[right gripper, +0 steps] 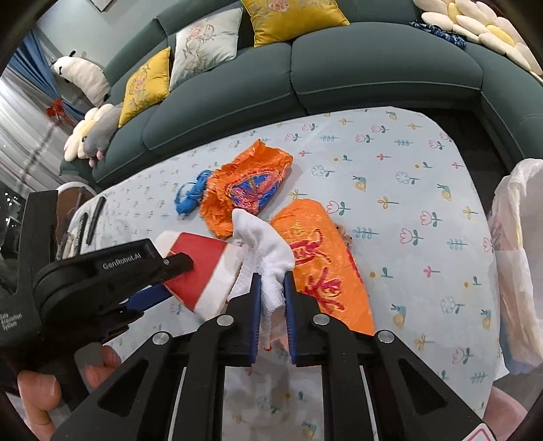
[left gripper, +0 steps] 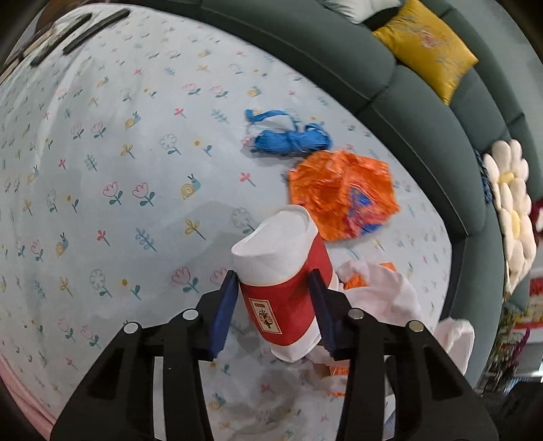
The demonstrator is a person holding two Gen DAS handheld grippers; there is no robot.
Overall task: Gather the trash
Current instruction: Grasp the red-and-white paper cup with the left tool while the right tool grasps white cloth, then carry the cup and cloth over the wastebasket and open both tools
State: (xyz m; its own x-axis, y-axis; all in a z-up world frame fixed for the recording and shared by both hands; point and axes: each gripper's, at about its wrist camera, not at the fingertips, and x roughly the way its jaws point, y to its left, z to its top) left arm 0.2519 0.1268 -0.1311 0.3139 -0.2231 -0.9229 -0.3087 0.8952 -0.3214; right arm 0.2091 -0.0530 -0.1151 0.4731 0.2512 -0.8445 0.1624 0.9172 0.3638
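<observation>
My left gripper is shut on a red and white paper cup, squashed and held above the table; the cup and the left gripper also show in the right wrist view. My right gripper is shut on a white cloth, seen in the left wrist view beside the cup. A crumpled orange wrapper, blue string and a second orange wrapper with red characters lie on the flowered tablecloth.
A green sofa with yellow and white cushions runs along the table's far side. A white plastic bag hangs at the table's right edge. Dark remotes lie at the far left end.
</observation>
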